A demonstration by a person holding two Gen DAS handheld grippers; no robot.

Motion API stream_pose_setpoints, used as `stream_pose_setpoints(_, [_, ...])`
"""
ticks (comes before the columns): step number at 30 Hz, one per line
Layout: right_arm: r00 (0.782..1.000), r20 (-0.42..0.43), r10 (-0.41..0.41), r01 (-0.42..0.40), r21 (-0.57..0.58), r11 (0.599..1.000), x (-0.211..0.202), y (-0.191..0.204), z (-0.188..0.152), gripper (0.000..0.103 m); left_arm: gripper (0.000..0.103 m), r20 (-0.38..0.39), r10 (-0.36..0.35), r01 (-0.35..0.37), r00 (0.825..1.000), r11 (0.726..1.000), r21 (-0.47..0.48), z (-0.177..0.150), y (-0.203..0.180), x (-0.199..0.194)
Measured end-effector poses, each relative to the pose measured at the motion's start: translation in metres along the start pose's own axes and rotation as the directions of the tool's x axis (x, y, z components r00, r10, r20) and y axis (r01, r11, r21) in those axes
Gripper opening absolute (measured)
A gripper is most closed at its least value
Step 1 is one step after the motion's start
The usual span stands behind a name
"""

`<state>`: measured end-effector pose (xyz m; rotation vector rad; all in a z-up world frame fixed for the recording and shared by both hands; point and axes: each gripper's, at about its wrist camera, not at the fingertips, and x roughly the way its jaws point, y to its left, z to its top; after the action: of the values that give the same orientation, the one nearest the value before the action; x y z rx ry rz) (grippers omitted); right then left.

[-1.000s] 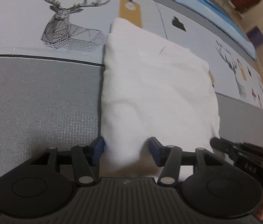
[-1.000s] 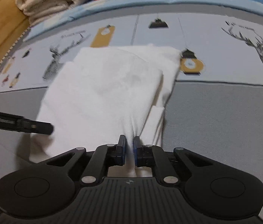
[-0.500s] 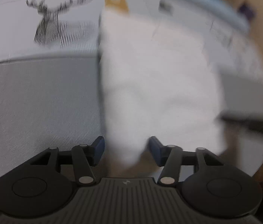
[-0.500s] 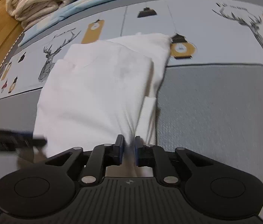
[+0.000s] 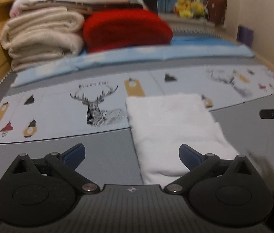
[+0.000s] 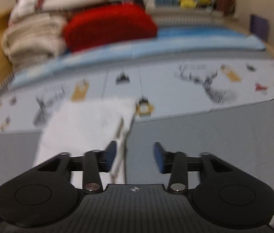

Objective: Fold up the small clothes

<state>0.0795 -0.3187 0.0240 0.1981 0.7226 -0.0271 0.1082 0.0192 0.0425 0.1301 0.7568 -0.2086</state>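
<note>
The folded white garment (image 5: 173, 128) was laid flat on the bed cover (image 5: 102, 155), its far edge resting on the pale printed band and its near part on the plain grey area. In the left wrist view, its left edge was seen as a straight line running from just beside the deer print (image 5: 96, 108) toward the camera; the right edge was less even, with a lower layer protruding. The left gripper (image 5: 132, 155) was held with its jaws spread to their widest, having just been opened; nothing was gripped, and only the near left corner of the garment was seen between the blue pads (image 5: 189, 155), untouched. The right gripper (image 6: 135, 155) was held with its jaws partly apart, also just opened; the loose layered right edge of the garment was seen just beside the left pad (image 6: 110, 155), but contact could not be determined because of blur. Open grey cover was available to the left of the garment and to its right. The far side of the bed was occupied by a stack of cream blankets (image 5: 41, 38) and a red blanket (image 5: 125, 29), both well apart from the garment.
</note>
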Motion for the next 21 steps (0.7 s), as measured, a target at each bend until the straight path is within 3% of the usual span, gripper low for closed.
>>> stream_pose_setpoints(4, [0.997,0.075,0.025,-0.021,-0.059,0.998,-0.048,0.021,-0.026,0.066,0.103,-0.007,-0.046,0.045,0.999,0.991,-0.129,-0.024,-0.005,-0.03])
stream_pose_setpoints(7, [0.995,0.097,0.014,-0.005,-0.09,0.996,-0.064,0.033,-0.051,0.072,0.103,0.043,-0.036,0.044,0.998,0.982,-0.185,-0.051,-0.019,-0.047])
stream_pose_setpoints(9, [0.997,0.072,-0.005,0.012,-0.088,0.996,-0.06,0.038,-0.067,0.072,0.103,0.063,-0.039,0.047,0.997,0.988,-0.147,-0.072,-0.034,-0.047])
stream_pose_setpoints(11, [0.999,0.024,-0.039,0.041,-0.089,0.995,-0.052,0.04,-0.072,0.071,0.103,-0.002,-0.033,0.033,0.999,0.995,-0.09,-0.076,-0.051,-0.036])
stream_pose_setpoints(15, [0.996,0.044,-0.074,0.08,-0.152,0.985,-0.038,0.051,-0.072,0.071,0.103,0.039,-0.024,0.029,0.999,0.992,-0.119,-0.071,-0.055,-0.025])
stream_pose_setpoints(21, [0.998,-0.001,-0.065,0.064,-0.103,0.993,-0.028,0.052,-0.072,0.071,0.103,-0.01,0.009,-0.011,1.0,0.984,-0.178,-0.07,-0.047,-0.012])
